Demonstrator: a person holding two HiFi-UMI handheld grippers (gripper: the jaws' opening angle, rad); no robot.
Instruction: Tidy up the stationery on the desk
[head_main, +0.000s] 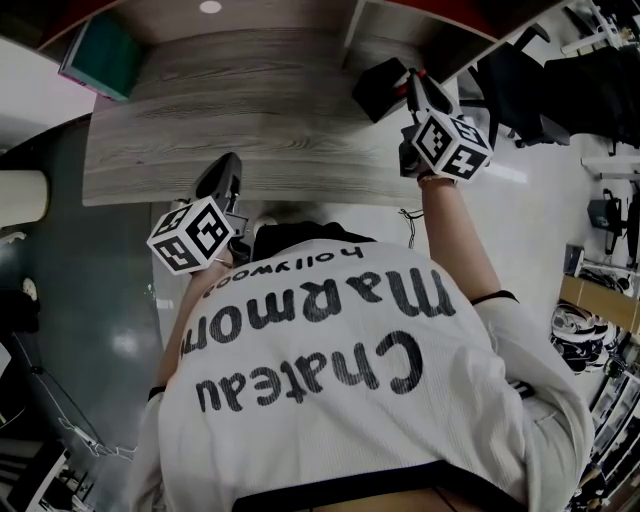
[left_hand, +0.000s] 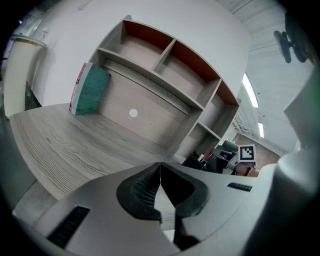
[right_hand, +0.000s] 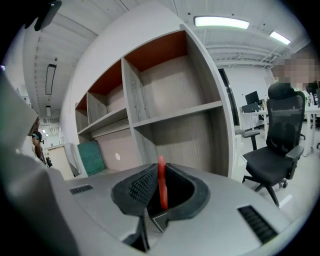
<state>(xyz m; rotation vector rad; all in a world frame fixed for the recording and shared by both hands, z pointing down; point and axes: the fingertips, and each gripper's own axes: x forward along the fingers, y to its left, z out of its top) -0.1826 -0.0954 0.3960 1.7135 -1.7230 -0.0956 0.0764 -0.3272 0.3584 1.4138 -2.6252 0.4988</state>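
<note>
Between right gripper (right_hand: 161, 169) fingers: red pen (right_hand: 162, 187) pinched upright | black holder (head_main: 378, 88) just ahead, pen likely bound there, not yet stowed | left gripper (left_hand: 160, 167) fingers pressed together, empty | teal book (left_hand: 90, 92) well beyond them.

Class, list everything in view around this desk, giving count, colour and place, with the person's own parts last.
grey wood-grain desk: one, grey, before the person
wooden shelf unit: one, grey with red-brown panels, desk's back
teal book: one, teal, leaning, desk's left rear
black desk organiser: one, black, desk's right end
slim red pen: one, red, between the right tongs
black office chair: one, black, right of the shelves
white T-shirt: one, black lettering, on the person
left tongs: one, grey, shut, empty
right tongs: one, grey, shut on the pen
</note>
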